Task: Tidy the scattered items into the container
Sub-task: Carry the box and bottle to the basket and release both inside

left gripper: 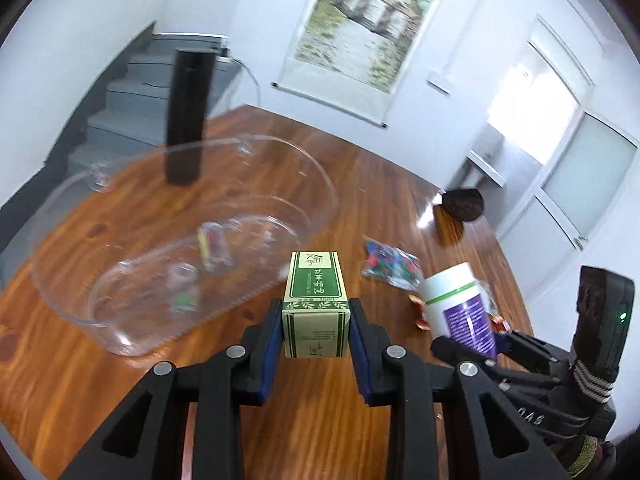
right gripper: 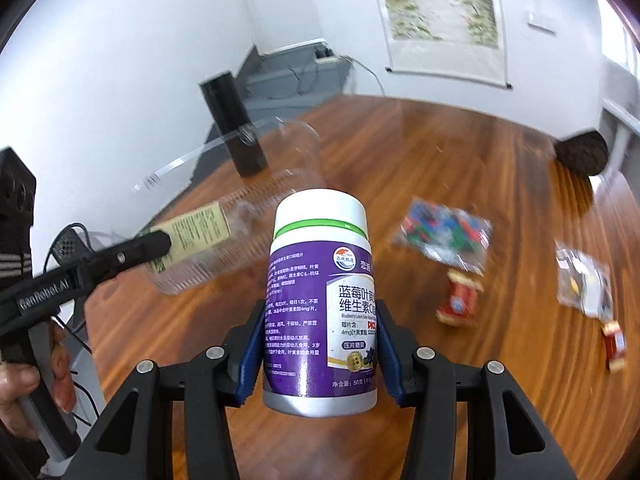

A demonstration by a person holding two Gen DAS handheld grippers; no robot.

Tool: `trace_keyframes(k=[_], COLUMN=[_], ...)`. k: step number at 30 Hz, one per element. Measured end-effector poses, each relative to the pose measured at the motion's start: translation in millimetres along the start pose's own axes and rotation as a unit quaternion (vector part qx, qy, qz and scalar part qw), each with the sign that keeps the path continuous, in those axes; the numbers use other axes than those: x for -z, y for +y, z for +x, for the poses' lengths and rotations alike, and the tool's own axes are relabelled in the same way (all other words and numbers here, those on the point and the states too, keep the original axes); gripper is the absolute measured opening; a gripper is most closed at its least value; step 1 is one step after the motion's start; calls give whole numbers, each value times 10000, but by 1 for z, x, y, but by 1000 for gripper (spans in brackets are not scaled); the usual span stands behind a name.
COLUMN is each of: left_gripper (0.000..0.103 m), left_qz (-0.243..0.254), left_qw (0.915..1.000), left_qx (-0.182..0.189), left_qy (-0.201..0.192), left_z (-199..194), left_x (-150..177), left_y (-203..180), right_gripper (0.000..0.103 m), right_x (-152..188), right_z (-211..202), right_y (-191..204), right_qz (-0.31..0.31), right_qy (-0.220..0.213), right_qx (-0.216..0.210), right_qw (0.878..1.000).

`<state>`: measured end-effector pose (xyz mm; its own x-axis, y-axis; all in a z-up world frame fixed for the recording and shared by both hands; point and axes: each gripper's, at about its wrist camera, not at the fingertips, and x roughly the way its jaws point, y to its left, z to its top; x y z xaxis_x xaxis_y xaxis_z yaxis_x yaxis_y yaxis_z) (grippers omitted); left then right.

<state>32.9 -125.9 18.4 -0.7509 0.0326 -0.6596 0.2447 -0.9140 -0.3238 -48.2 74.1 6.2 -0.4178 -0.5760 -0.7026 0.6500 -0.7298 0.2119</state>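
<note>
Green-and-cream cardboard box [left gripper: 315, 304] sits clamped between the blue pads of the left hand-held gripper [left gripper: 316, 320], jaws closed partway on its sides, box up off the counter [left gripper: 360, 168]. Over on the other side, the right hand-held gripper [right gripper: 320, 344] is squeezed onto a purple-label supplement bottle [right gripper: 320, 300] with a white cap and a green ring under it, held upright and also clear of the wood.

Using the clear plastic container [left gripper: 64, 200] as the landmark: the box hangs just off its near rim, and the bottle is further out to the right of that. Inside the container there are already a couple of small clear packets [left gripper: 212, 246], kinda blurry so I can't say what's in them. A tall black cylinder [left gripper: 186, 116] stands behind the container's far edge.

Still loose on the counter, all to the right of the container: a clear bag of colourful bits [right gripper: 444, 232], a red-and-gold wrapped candy [right gripper: 458, 300] just below that bag, another clear packet [right gripper: 584, 280] further right, and one more red candy [right gripper: 614, 344] near that one. A dark round lump [right gripper: 580, 152] sits way off at the far right corner.

In the right wrist view you can see the person's hand [right gripper: 24, 380] wrapped around the left tool's handle.
</note>
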Motion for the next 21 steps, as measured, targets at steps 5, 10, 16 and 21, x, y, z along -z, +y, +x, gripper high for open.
trace_keyframes(k=[5, 10, 16, 21], left_gripper=[31, 31, 31, 31], left_qz=[-227, -305, -313, -389], left_qw=[9989, 9968, 9941, 9926], left_qx=[-321, -589, -874, -985], left_qy=[-254, -440, -555, -592], left_z=[-14, -23, -29, -29], left_x=[-14, -22, -25, -26], left_y=[27, 47, 63, 74], right_gripper=[50, 50, 50, 50], right_x=[-33, -54, -64, -72], right_z=[9, 20, 37, 52], right_y=[33, 63, 89, 101], right_qz=[-330, -565, -743, -841], right_qy=[-211, -308, -348, -341], right_qx=[-201, -402, -508, -488], right_qw=[9990, 9971, 9953, 9947])
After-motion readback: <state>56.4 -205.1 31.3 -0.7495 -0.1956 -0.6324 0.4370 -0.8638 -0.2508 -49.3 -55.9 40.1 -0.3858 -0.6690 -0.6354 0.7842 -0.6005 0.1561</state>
